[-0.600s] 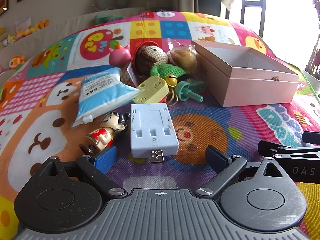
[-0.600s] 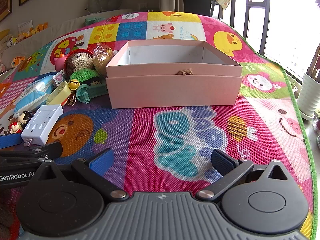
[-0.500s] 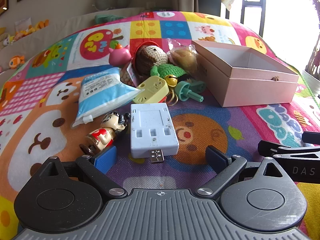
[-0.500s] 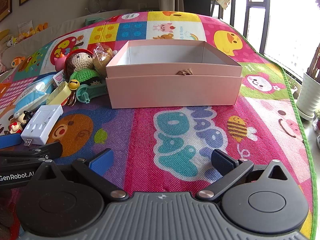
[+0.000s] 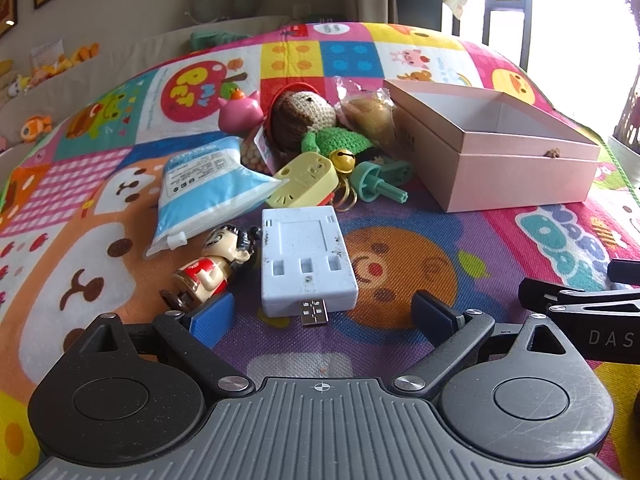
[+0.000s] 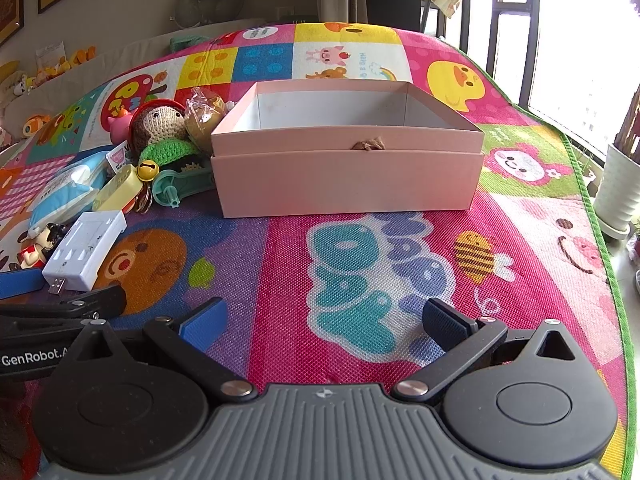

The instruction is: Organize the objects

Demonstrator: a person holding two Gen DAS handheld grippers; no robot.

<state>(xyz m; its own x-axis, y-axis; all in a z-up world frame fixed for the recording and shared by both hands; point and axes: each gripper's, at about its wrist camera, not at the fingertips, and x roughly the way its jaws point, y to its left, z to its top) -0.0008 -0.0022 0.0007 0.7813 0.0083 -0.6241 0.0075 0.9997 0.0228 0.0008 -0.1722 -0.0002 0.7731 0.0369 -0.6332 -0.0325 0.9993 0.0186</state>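
My left gripper (image 5: 322, 314) is open and empty, low over the play mat, just behind a white USB hub (image 5: 306, 258). A small cartoon figurine (image 5: 214, 268) lies beside the left finger. Beyond lie a blue pouch (image 5: 204, 188), a yellow plug-shaped toy (image 5: 304, 180), a teal plastic piece (image 5: 378, 184), a crocheted doll (image 5: 304, 118), a pink toy (image 5: 242, 112) and a bagged item (image 5: 370, 116). An open pink box (image 6: 348, 168) stands ahead of my right gripper (image 6: 322, 322), which is open and empty. The hub also shows in the right wrist view (image 6: 86, 248).
The colourful play mat (image 6: 360, 264) covers the floor. Its green edge (image 6: 600, 216) runs along the right, with a white plant pot (image 6: 620, 188) and window beyond. Plush toys (image 5: 36, 126) sit at the far left wall.
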